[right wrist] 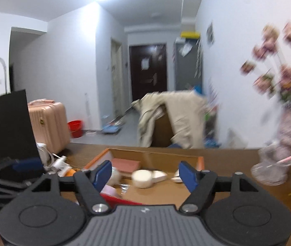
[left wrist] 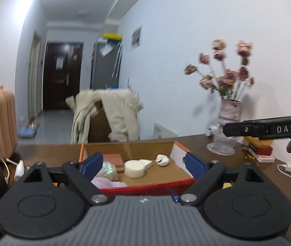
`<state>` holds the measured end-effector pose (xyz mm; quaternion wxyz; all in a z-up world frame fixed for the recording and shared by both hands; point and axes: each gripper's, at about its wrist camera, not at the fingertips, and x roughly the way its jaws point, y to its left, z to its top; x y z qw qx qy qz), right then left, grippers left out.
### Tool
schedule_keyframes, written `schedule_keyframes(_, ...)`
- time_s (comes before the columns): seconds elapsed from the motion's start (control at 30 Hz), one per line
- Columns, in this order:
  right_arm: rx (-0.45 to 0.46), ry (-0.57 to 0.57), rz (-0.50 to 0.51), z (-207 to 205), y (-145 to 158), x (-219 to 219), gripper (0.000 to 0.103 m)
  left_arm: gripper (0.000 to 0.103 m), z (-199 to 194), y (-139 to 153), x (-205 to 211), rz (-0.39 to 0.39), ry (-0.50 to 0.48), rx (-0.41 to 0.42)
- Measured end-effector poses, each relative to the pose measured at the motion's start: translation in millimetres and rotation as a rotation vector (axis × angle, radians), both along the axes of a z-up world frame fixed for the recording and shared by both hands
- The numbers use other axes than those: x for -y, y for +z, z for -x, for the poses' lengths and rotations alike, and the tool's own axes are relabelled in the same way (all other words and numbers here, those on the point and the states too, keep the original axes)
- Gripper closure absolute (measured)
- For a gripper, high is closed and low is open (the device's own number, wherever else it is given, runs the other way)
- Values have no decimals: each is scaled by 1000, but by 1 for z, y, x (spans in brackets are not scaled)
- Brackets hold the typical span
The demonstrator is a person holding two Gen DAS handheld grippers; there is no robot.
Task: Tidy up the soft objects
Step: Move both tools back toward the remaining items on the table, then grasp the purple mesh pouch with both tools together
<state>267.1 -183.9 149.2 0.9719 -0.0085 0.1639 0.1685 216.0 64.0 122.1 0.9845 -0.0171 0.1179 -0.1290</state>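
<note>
- Tongs status: left tongs (left wrist: 143,165) and right tongs (right wrist: 145,174) both stand wide, holding nothing, just short of the cardboard box (left wrist: 178,149) on the tabletop (left wrist: 186,138).
- Inside the box: one white round pad (left wrist: 134,168), one pink block (left wrist: 113,160), one pink cloth (left wrist: 108,183).
- Handling estimate: light, compressible; grip each across its middle.
</note>
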Motion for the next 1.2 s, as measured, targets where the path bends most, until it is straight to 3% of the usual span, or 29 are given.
schedule_keyframes(0.17, 53, -36, 61, 63, -32, 3, 19, 11, 56, -23, 12, 7, -40, 28)
schedule_keyframes(0.3, 106, -86, 58, 116, -70, 2, 11, 3, 105, -53, 11, 21, -5, 75)
schedule_keyframes(0.4, 145, -143, 46, 155, -103, 2, 7, 2, 124, -72, 9, 55, -11, 8)
schedule_keyframes(0.47, 106, -119, 69, 167, -119, 3, 7, 2, 127, -83, 10, 53, -18, -38)
schedule_keyframes(0.53, 64, -107, 86, 170, -127, 5, 7, 2, 130, -87, 11, 32, -16, -41)
schedule_keyframes(0.67, 61, -118, 41, 173, -123, 6, 7, 2, 131, -81, 11, 38, -21, -22)
schedule_keyframes(0.87, 60, -87, 53, 171, -126, -1, 7, 2, 125, -80, 9, 39, -15, -26)
schedule_keyframes(1.2, 35, -81, 42, 133, -120, -5, 8, 2, 69, -70, 4, 43, 6, -52)
